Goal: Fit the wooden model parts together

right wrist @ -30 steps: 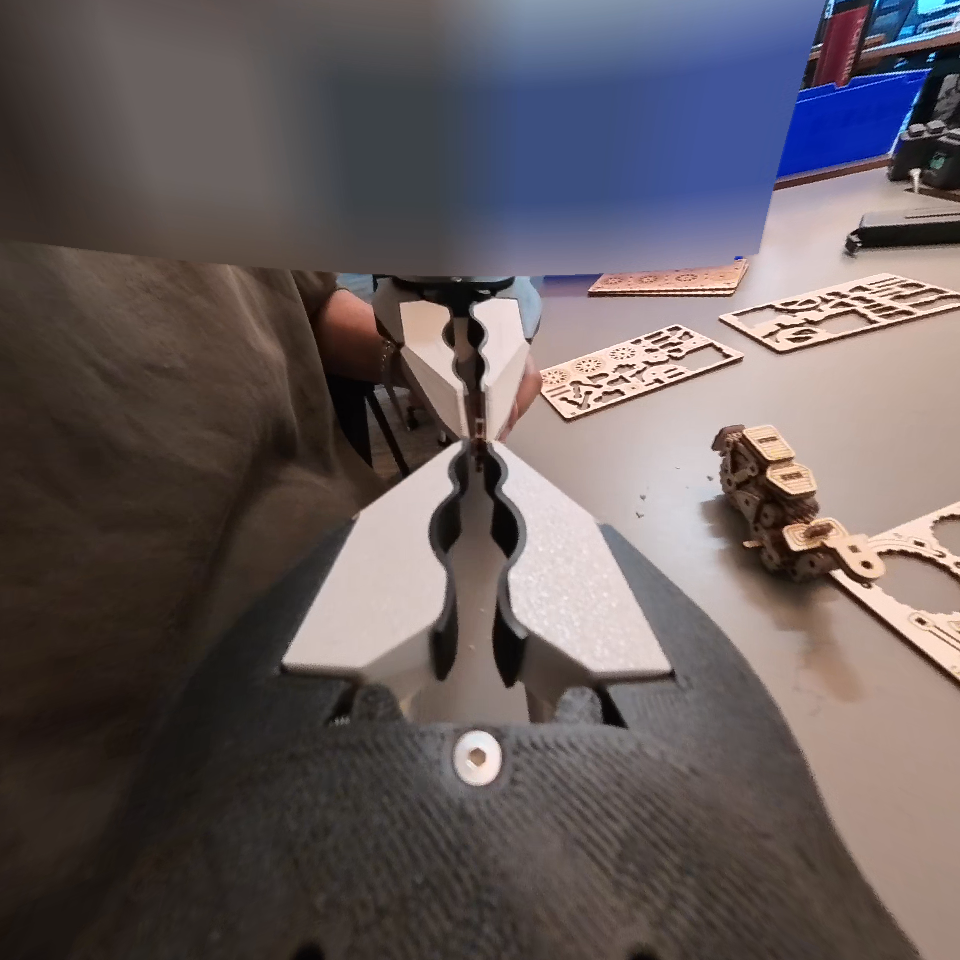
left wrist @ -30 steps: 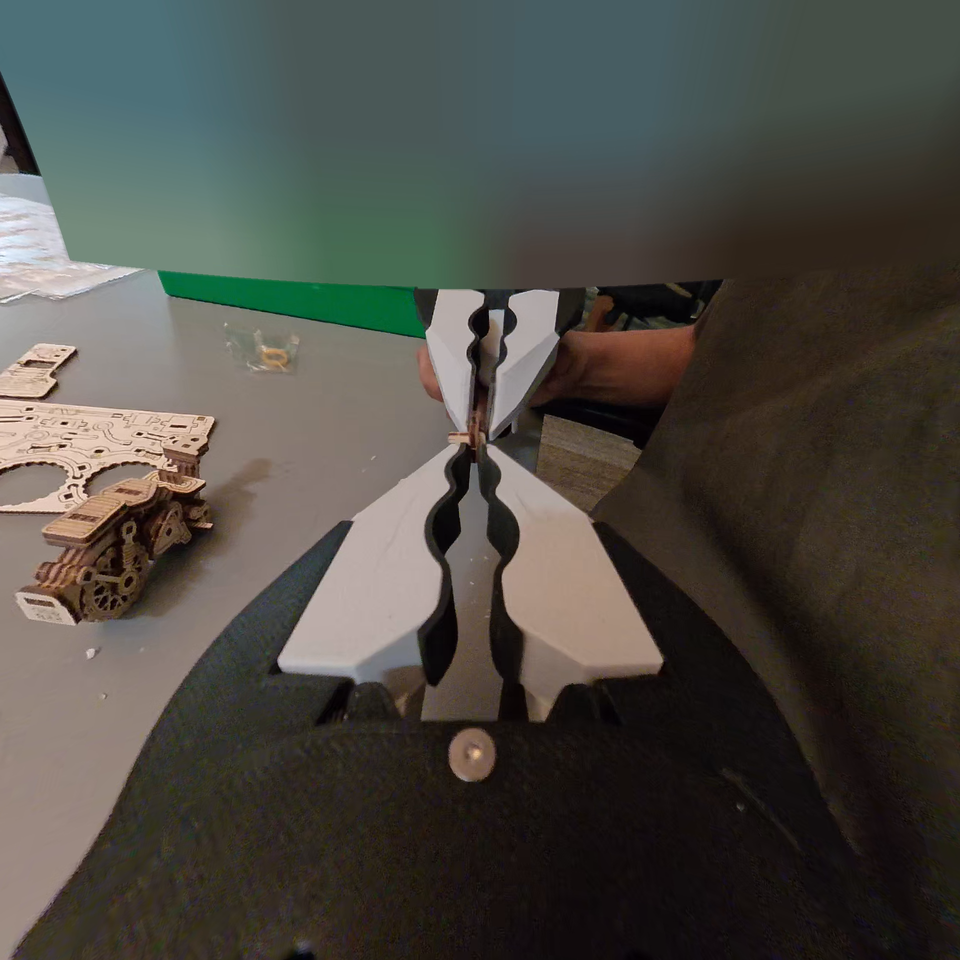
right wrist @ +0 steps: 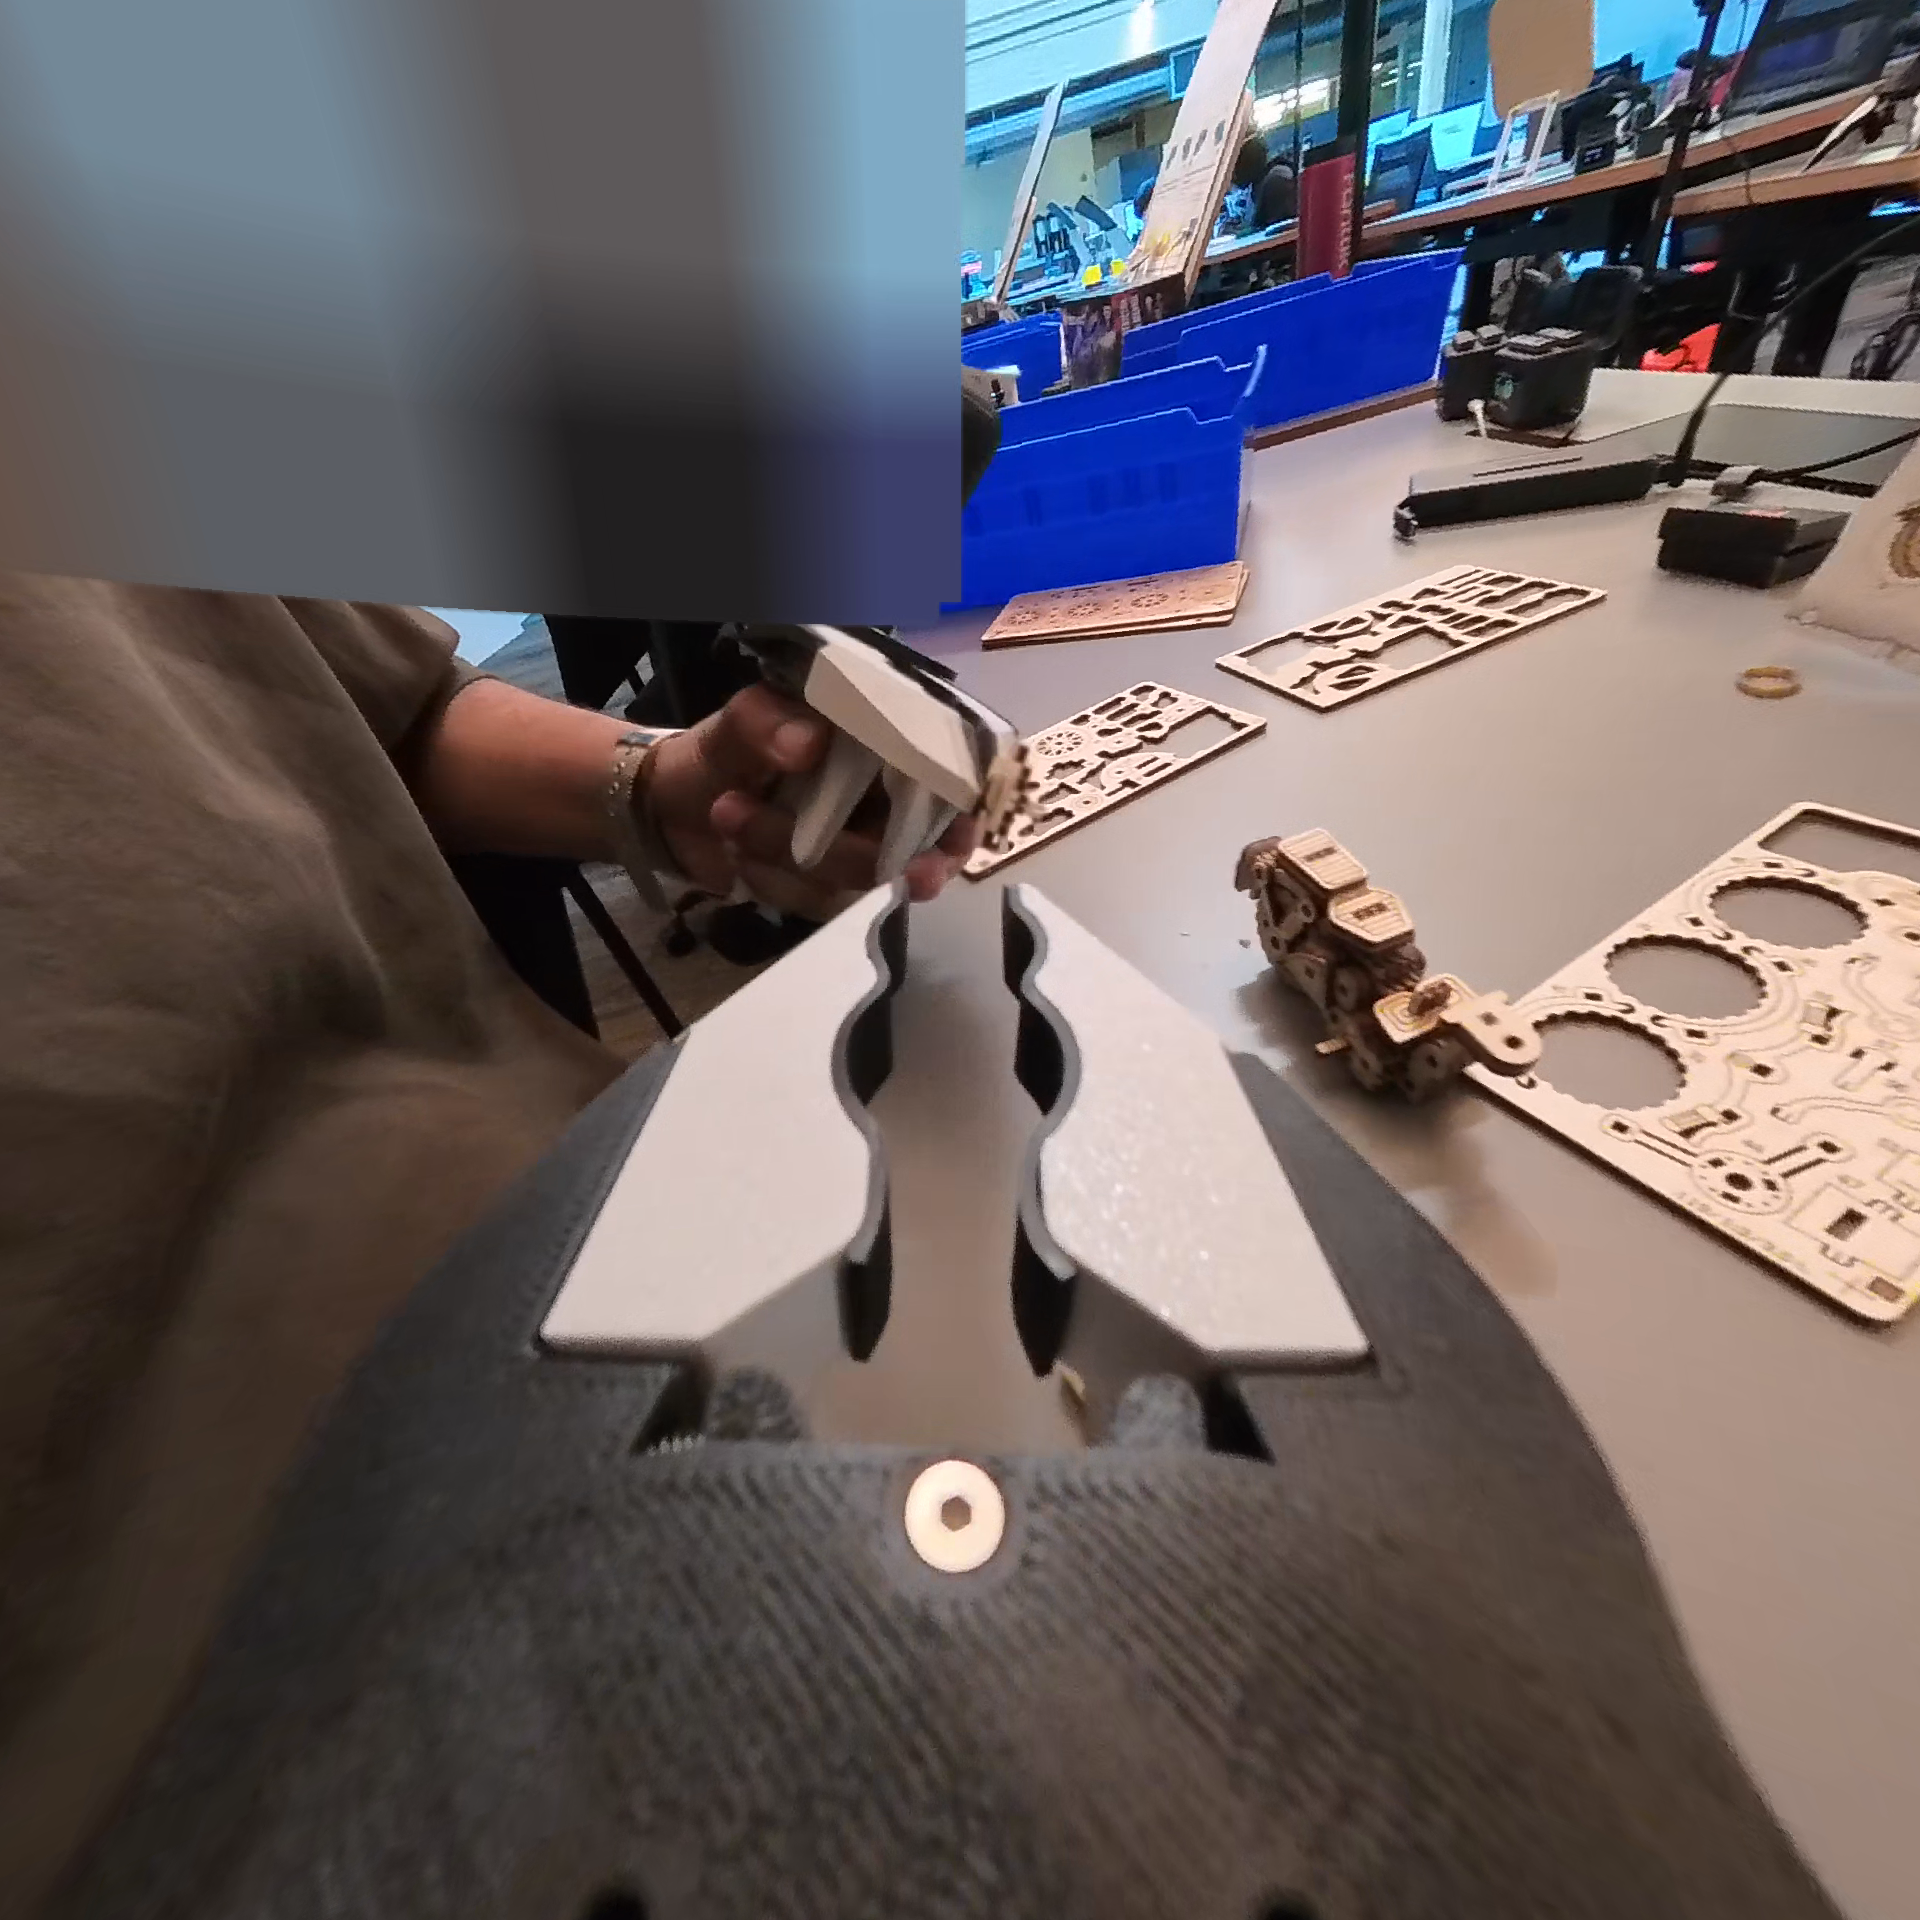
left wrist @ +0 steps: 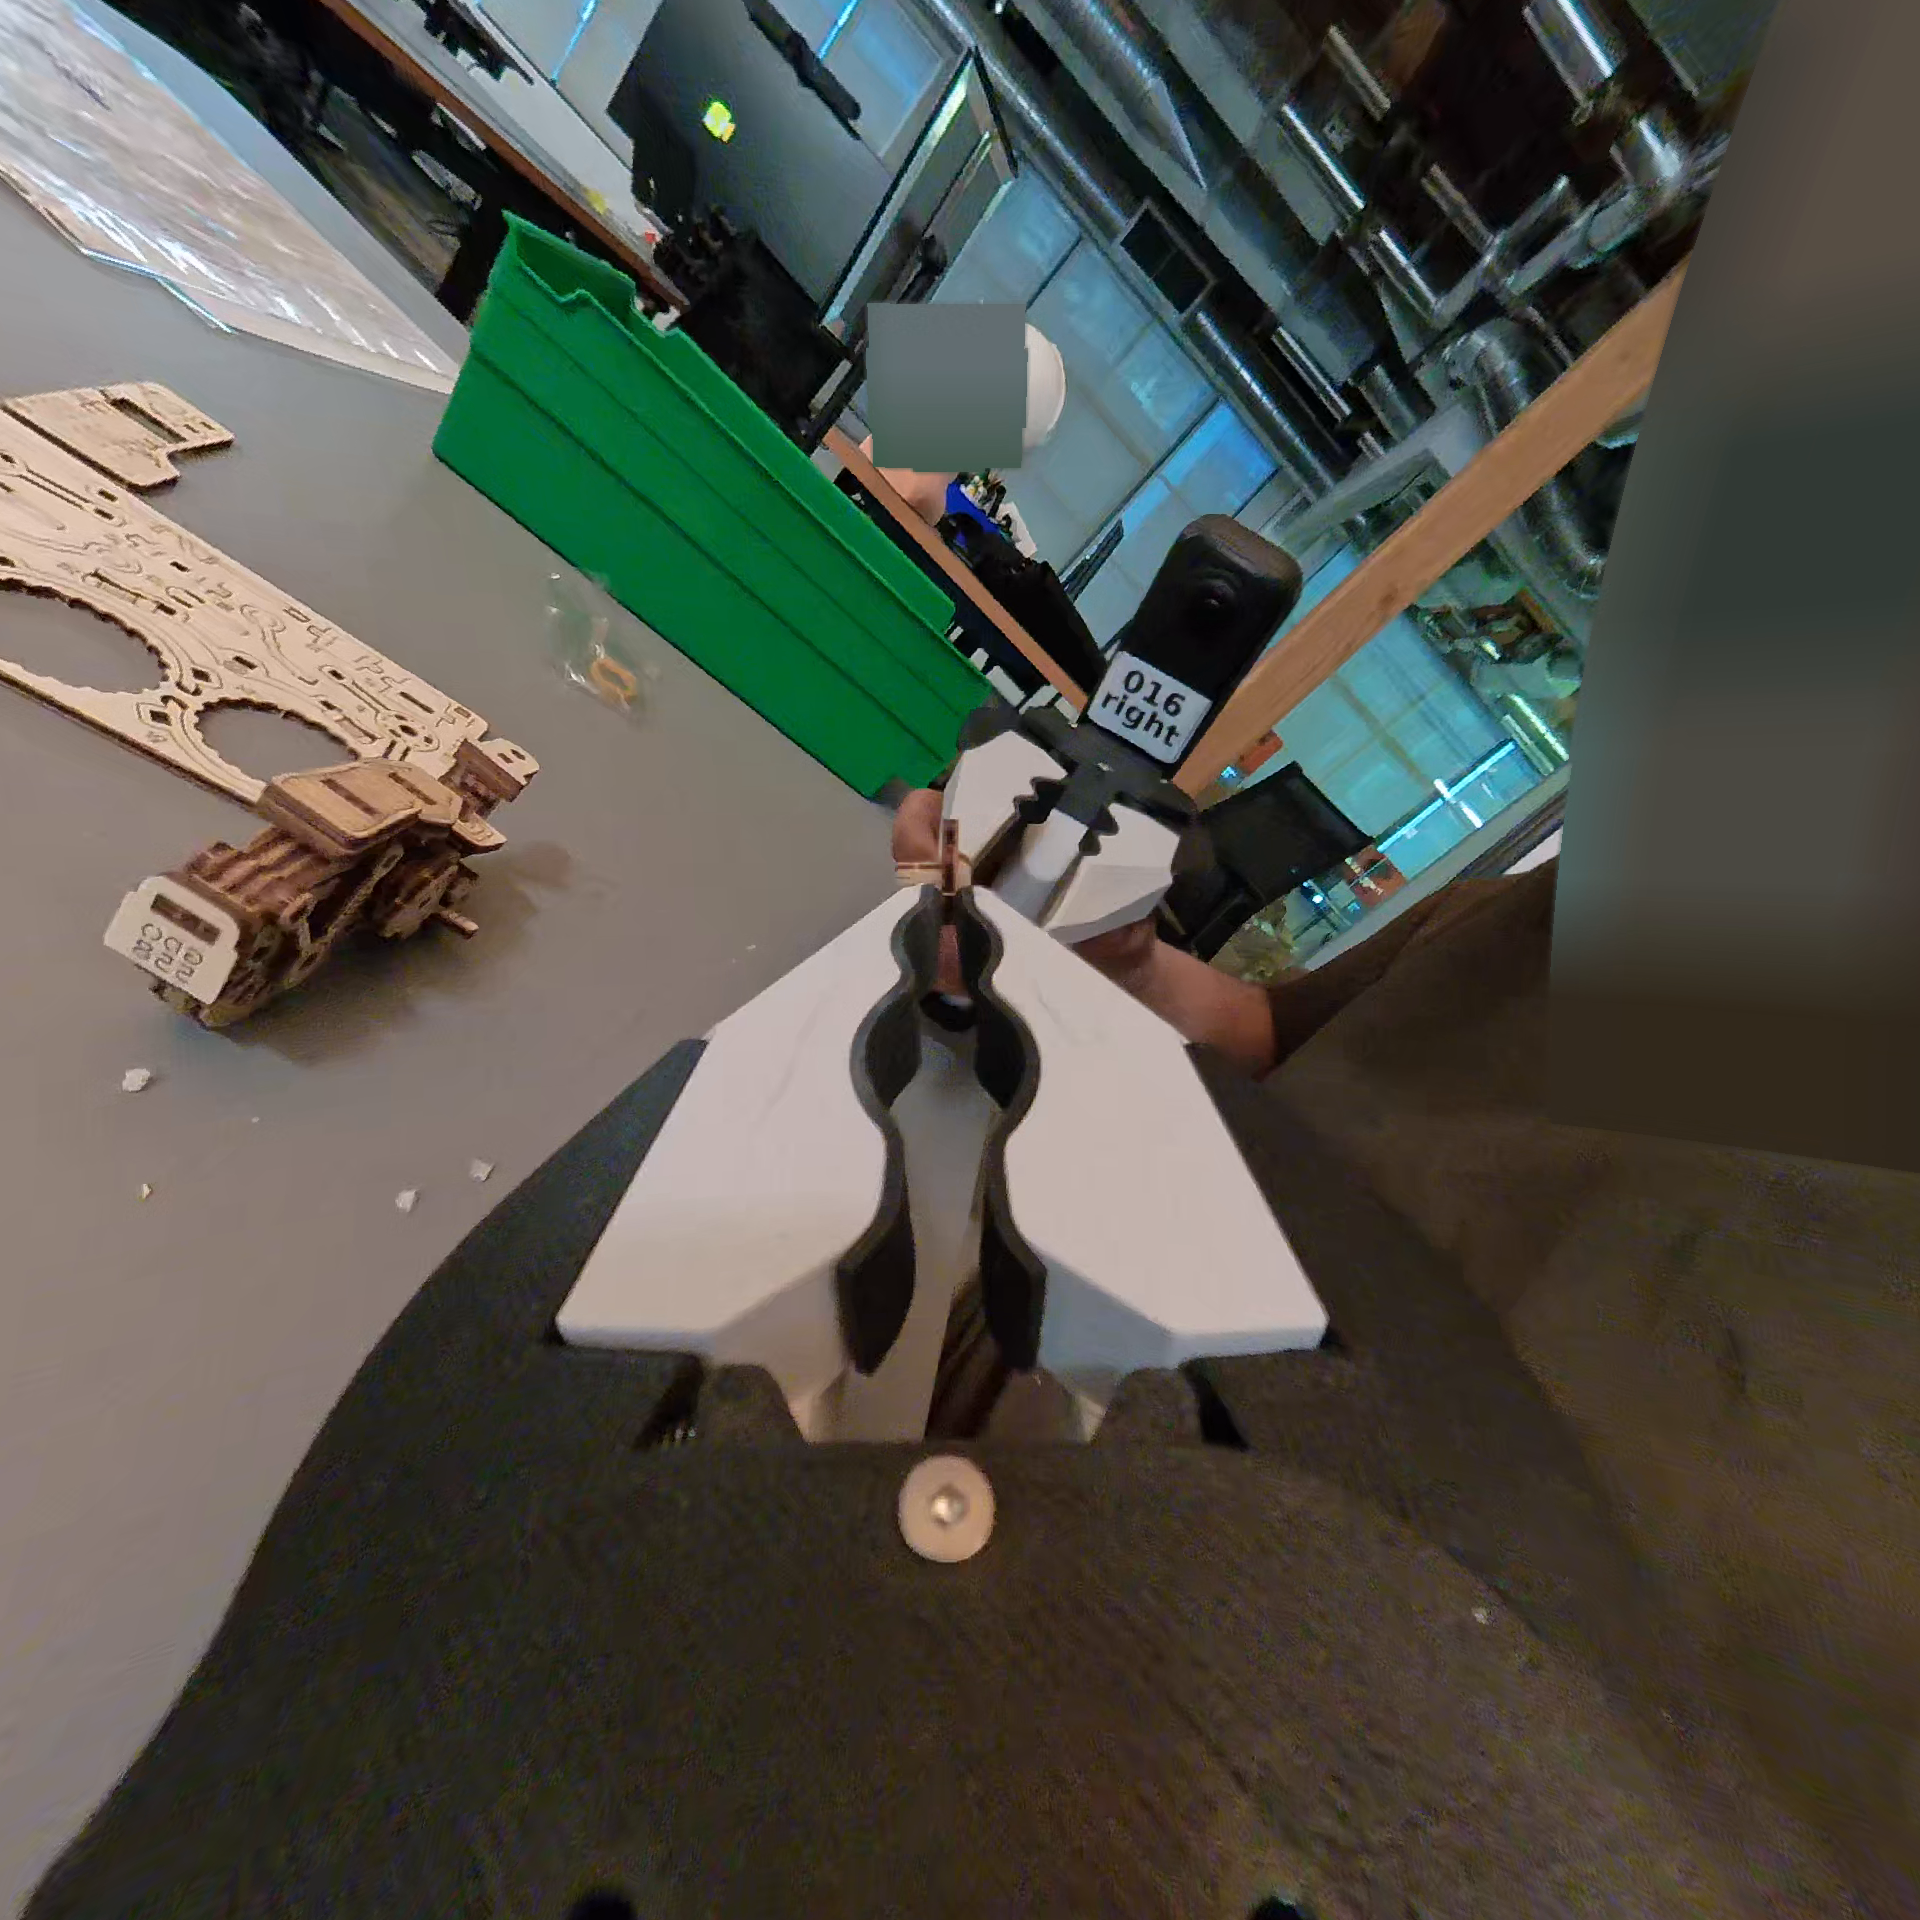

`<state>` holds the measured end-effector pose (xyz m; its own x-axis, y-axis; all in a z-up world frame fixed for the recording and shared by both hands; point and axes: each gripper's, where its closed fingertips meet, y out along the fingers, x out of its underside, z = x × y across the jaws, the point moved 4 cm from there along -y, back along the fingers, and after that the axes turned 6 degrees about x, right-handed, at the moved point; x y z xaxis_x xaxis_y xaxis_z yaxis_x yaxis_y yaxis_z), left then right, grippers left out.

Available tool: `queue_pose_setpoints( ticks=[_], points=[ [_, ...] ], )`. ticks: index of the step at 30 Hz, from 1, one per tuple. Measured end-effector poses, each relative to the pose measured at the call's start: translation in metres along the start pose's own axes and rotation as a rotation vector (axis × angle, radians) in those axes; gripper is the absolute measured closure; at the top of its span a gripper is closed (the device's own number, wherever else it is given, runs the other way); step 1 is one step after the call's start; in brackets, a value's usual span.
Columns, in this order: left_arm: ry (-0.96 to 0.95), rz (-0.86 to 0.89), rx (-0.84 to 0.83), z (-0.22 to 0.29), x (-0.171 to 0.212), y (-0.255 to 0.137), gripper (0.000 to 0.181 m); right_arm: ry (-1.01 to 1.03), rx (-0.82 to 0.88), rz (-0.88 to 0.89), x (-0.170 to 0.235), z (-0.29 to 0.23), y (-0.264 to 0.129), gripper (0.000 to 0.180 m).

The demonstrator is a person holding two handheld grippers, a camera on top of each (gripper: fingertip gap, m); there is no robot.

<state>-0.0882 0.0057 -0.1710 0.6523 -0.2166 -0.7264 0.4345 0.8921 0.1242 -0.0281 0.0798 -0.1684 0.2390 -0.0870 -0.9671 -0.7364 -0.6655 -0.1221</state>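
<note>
left wrist view showed the left gripper (left wrist: pixel 943 902) pinched shut on a small wooden part (left wrist: pixel 935 868), a cross-shaped bit sticking out just past its tips. right gripper (right wrist: pixel 954 906) stood with a clear gap between its fingers, nothing in it; in the left view it (left wrist: pixel 1081 873) sat just beyond and right of the part, apart from it. step in hand looked like carrying the joined bit to the half-built wooden model (left wrist: pixel 312 883) on the table (left wrist: pixel 675 935). to do it well: keep the pinch firm, part is tiny and could twist or drop; line up tab with slot before pressing; steady the model with the free tongs. model lay well left of the left tips, right of the right tips (right wrist: pixel 1351 956), touching a cut-out wooden sheet (right wrist: pixel 1714 1049). exact slot too small to tell.
</note>
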Motion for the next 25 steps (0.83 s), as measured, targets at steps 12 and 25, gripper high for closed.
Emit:
queue_pose_setpoints(
  ticks=[12, 25],
  points=[
    [0.145, -0.061, -0.074, 0.0008, 0.0065, 0.0055, 0.181, 0.017, -0.003, -0.008, 0.0011, -0.0068, 0.0065, 0.169],
    [0.130, -0.055, -0.046, 0.0022, 0.0055, 0.0053, 0.181, 0.052, 0.009, 0.001, 0.0013, 0.0010, 0.0040, 0.172]
  ],
)
